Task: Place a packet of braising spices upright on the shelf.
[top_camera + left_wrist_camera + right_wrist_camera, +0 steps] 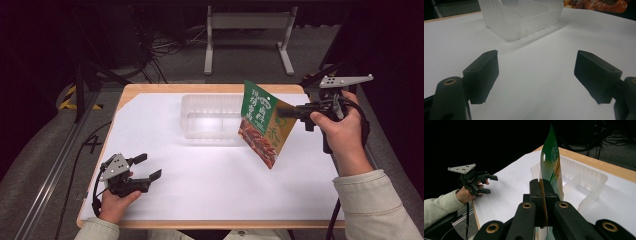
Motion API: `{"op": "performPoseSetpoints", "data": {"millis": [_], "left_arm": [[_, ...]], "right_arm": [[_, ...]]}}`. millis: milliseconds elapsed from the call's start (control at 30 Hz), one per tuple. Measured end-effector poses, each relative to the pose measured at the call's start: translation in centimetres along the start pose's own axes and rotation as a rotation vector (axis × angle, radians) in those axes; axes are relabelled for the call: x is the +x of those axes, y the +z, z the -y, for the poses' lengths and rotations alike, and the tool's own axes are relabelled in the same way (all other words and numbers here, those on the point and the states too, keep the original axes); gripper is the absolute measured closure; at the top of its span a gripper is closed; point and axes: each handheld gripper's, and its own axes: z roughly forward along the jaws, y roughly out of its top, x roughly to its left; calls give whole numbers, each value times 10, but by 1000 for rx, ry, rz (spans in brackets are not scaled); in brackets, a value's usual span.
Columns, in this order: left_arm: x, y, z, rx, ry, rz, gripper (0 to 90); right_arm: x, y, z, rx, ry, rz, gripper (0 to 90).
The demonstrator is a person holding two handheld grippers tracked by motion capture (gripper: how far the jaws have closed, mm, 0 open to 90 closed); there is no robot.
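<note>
We are holding a green and orange foil snack pouch in the air beside a clear plastic divided bin.

Our right claw is clenching the pouch by its edge, so the pick-up looks done; what seems left is lowering it into the bin, which is sitting just to the pouch's left on the white counter. Our left claw is resting released near the front edge, well apart. Nothing is blocking the way.

Pale beige sleeves, 2 black claws with brass screws, grey plates.
</note>
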Motion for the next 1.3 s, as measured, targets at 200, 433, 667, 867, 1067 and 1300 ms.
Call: {"op": "performPoseSetpoints", "data": {"millis": [200,433,667,867,1067,1300], "left_arm": [[0,-2,0,-1,-4,-3,207],[-1,-4,2,-2,-6,-9,207],[0,-8,3,-11,-10,-17,207],[0,-8,3,-9,-5,-17,207],[1,-8,3,-11,-6,-12,207],[1,-8,3,-15,-15,-12,207]], "right_arm": [[2,9,-10,-4,-10,-4,900],[1,27,-24,-14,-16,-10,900],[-1,47,-37,-27,-20,-8,900],[-2,60,-48,-38,-18,-2,900],[-4,72,-59,-55,-13,1,900],[-6,88,-68,-72,-10,-2,900]]}}
